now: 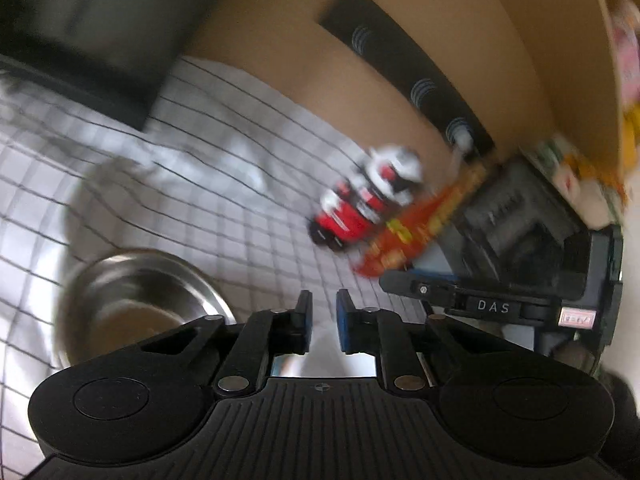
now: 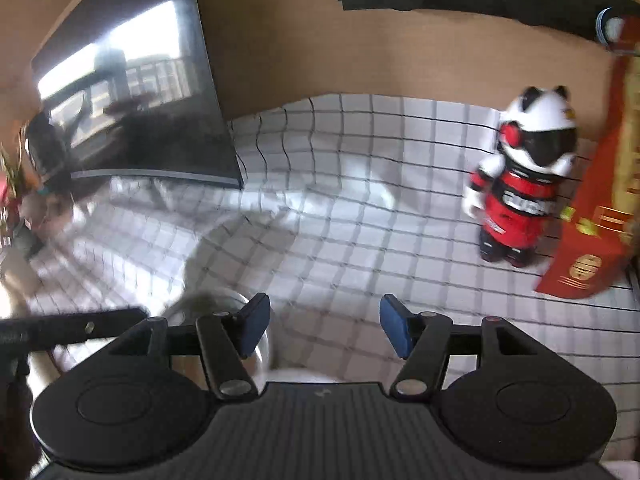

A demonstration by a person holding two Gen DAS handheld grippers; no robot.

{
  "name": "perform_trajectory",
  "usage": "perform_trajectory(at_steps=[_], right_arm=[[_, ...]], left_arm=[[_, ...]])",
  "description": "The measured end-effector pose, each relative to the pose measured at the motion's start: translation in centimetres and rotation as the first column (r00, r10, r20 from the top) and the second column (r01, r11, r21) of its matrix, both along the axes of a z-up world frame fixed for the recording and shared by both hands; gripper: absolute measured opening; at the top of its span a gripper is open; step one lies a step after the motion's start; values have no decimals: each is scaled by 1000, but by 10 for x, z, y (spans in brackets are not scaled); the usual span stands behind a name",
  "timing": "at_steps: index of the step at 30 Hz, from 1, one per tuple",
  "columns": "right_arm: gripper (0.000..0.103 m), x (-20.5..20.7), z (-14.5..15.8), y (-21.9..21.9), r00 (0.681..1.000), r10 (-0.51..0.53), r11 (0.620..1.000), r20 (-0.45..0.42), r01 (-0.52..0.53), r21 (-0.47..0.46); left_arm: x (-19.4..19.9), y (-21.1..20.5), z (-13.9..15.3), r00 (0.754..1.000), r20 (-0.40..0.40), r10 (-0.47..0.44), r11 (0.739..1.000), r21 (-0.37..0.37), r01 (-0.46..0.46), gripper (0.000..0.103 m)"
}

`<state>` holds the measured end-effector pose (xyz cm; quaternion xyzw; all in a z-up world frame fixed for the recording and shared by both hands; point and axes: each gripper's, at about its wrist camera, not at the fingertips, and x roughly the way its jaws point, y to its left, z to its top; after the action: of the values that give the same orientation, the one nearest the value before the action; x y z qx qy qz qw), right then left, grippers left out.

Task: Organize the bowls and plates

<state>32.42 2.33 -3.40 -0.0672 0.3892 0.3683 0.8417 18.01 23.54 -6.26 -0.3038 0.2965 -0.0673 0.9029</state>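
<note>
L claw (image 1: 321,312) had its blue pads drawn nearly together w/ only a thin gap and nothing between them. Looked empty, probably just parked shut while it hung above the checked cloth (image 1: 240,184). R claw (image 2: 324,320) stood about half open, also holding nothing, only cloth showing between its pads.

Landmark = the steel bowl (image 1: 140,300). It sat on the cloth just left of and below the L claw's tips, upright, mouth up, apart from the pads. In the R view the bowl (image 2: 224,304) peeked out behind the left pad, mostly hidden.

Beyond the bowl, far side of the cloth: a red-and-white toy figure (image 2: 524,184), touching or just beside a red box (image 2: 592,240). The dark screen (image 2: 132,100) stood at the back, off to the other side.

No plates in sight, so my guess: bowl set down on purpose, both claws clear of it; blur too heavy to say more.
</note>
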Motion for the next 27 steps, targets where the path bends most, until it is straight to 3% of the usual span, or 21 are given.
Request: perform_trajectory(at_steps=[5, 10, 15, 18, 22, 25, 27], right_arm=[[61, 2, -24, -35, 998, -55, 997, -40, 52, -59], [51, -5, -58, -45, 989, -52, 997, -141, 43, -63], [51, -17, -70, -43, 997, -62, 989, -45, 55, -137], [51, -13, -78, -50, 997, -76, 986, -30, 70, -154], [51, -8, -86, -60, 994, -88, 988, -66, 79, -131], [51, -3, -94, -63, 985, -105, 991, -139, 92, -100], [51, -1, -101, -65, 966, -84, 996, -243, 76, -43]], left_arm=[[13, -34, 5, 992, -125, -22, 979, 199, 47, 15], [17, -62, -7, 957, -273, -99, 966, 205, 158, 22], [16, -74, -10, 945, -323, -41, 939, 312, 147, 23], [16, -65, -16, 933, -360, 9, 951, 291, 103, 28], [14, -54, -20, 935, -352, 47, 979, 203, 27, 36], [17, -49, -26, 928, -371, 43, 990, 144, 12, 35], [20, -49, -38, 912, -409, 40, 992, 122, 12, 35]])
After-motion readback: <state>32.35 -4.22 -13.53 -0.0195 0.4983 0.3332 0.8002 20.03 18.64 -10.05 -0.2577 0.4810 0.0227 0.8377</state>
